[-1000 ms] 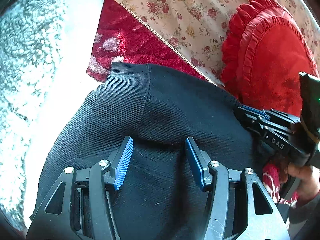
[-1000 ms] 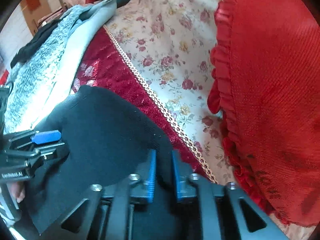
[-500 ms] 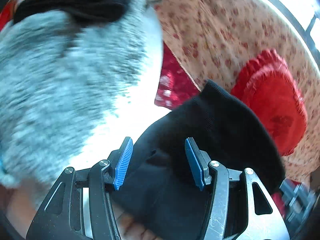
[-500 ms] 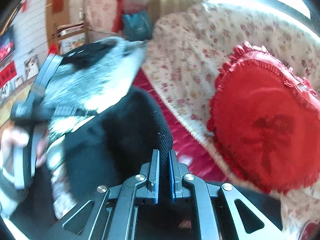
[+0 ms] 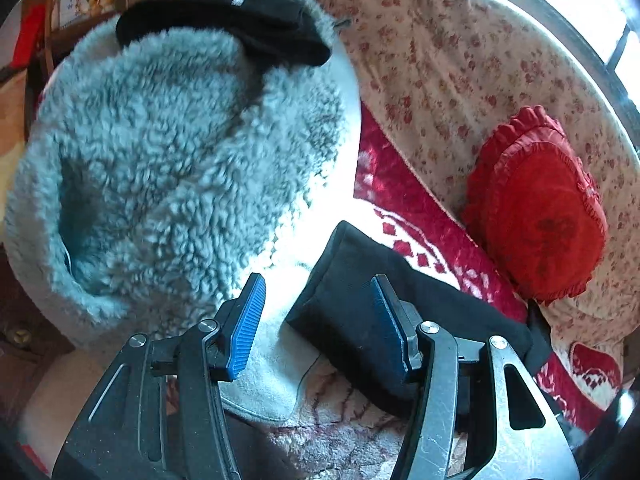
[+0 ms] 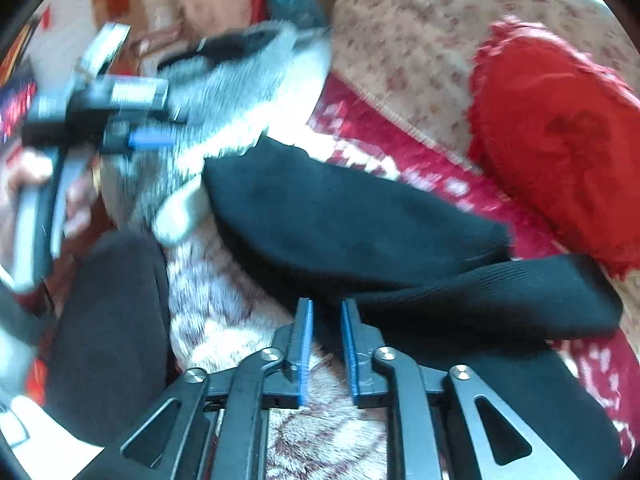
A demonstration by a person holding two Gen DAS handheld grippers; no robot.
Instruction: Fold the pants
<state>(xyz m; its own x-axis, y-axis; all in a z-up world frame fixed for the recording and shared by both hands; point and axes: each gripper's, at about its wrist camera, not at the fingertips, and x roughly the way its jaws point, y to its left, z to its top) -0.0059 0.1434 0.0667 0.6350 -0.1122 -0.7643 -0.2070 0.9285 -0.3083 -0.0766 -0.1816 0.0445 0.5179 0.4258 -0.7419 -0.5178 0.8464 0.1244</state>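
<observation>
Left wrist view: the left tool (image 5: 316, 300) stands wide open with nothing between its blue ribbed pads (image 5: 249, 322). The folded black knit pants (image 5: 404, 320) lie on the red-and-white patterned blanket (image 5: 404, 216), under and beyond the right pad. A grey-white fleece garment (image 5: 172, 168) fills the far left; a black fleece item (image 5: 248, 24) with a small white label, unreadable, lies on top of it. A red heart-shaped ruffled cushion (image 5: 536, 216) rests at the right against the floral-covered sofa back (image 5: 440, 64).

Right wrist view (motion-blurred): the right tool (image 6: 325, 340) is slightly parted, a narrow gap between its pads, gripping nothing. The pants (image 6: 352, 224) lie just beyond it, extending right. The left tool (image 6: 152, 140) appears at far left, over the fleece garment (image 6: 240, 92). The cushion (image 6: 560, 136) sits at right. No legible writing.
</observation>
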